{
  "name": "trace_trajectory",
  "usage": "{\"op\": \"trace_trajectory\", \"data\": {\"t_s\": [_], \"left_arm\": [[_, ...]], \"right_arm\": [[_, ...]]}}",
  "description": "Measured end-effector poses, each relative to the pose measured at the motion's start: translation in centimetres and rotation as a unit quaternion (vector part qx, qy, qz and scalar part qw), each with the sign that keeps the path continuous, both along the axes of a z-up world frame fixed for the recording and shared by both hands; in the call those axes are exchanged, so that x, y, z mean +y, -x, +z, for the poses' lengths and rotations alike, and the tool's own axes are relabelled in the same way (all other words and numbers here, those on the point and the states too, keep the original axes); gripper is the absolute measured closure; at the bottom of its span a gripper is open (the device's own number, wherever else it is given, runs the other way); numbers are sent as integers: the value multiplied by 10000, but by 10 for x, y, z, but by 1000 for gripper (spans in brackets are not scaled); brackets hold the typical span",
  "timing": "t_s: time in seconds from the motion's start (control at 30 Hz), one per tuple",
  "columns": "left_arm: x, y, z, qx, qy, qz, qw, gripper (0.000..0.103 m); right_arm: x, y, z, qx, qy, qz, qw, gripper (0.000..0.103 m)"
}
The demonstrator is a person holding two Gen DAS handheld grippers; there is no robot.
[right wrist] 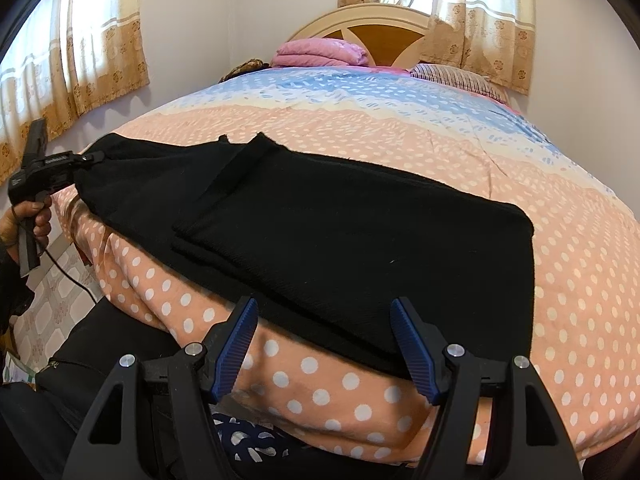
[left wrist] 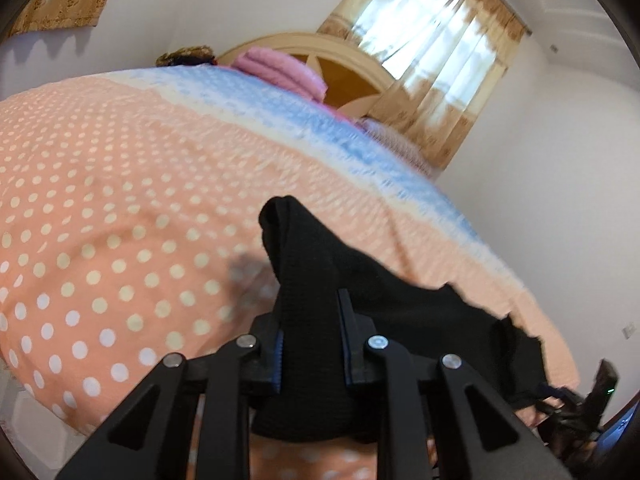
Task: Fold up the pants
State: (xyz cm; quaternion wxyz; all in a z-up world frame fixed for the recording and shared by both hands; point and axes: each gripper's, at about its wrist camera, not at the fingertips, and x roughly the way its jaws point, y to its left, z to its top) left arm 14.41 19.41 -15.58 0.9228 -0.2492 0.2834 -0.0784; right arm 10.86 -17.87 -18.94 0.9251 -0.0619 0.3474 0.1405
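Note:
Black pants (right wrist: 340,232) lie folded across the near edge of the bed, one layer lapped over another. My left gripper (left wrist: 312,316) is shut on one end of the pants (left wrist: 316,280) and holds it bunched just above the quilt; it also shows in the right wrist view (right wrist: 86,157) at the pants' far left end. My right gripper (right wrist: 324,312) is open, its blue-padded fingers (right wrist: 236,340) straddling the near edge of the pants without gripping.
The bed carries a peach polka-dot quilt (right wrist: 560,280) with a blue band toward the head. A folded pink blanket (right wrist: 320,53) and a striped pillow (right wrist: 452,76) lie by the wooden headboard (right wrist: 384,36). Curtained windows flank the bed. Tiled floor (right wrist: 56,292) lies left.

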Motion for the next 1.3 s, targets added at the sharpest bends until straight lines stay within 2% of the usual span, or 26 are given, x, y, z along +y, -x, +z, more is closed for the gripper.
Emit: {"op": "trace_trajectory", "data": {"t_s": [0.17, 0.37, 0.6, 0.9, 1.13, 1.3], "left_arm": [[-16, 8, 31, -406, 246, -293, 9984, 82], [-49, 13, 69, -854, 610, -831, 9910, 82], [-111, 2, 103, -1088, 555, -1488, 9813, 82], [-202, -13, 128, -1014, 365, -2409, 9645, 82], [-266, -34, 124, -701, 274, -2955, 9524, 82], [-315, -34, 117, -456, 87, -3339, 9415, 82]], "right_arm": [[-8, -2, 3, -34, -94, -126, 9999, 33], [-24, -3, 15, -169, -221, -292, 9992, 33], [-57, -4, 34, -368, -488, -657, 9960, 33], [-103, -5, 44, -469, -812, -1148, 9890, 32], [-133, -7, 47, -570, -1031, -1450, 9824, 32], [-152, -13, 39, -487, -1248, -1679, 9767, 31]]}}
